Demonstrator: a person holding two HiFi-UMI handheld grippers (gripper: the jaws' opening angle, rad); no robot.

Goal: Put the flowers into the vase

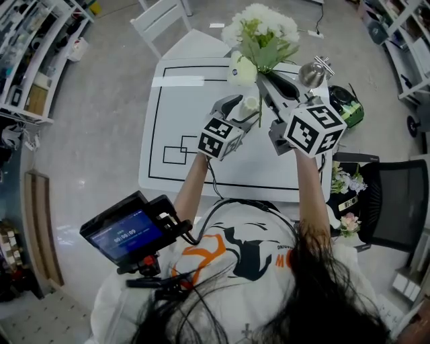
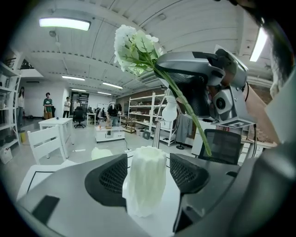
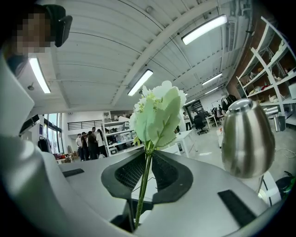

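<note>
A ribbed white vase stands on the white table, between the jaws of my left gripper. Those jaws are spread wide and their pads stand clear of the vase's sides. In the head view the vase shows small in front of the left gripper. My right gripper is shut on the thin green stem of a white flower bunch. It holds the flowers up over the table's far side, beyond and above the vase; in the left gripper view the flowers lean in from the right gripper.
A steel kettle stands at the table's far right, close to the right gripper. A rounded white object sits beyond the vase. A white chair is behind the table, and a black chair with more flowers is to the right.
</note>
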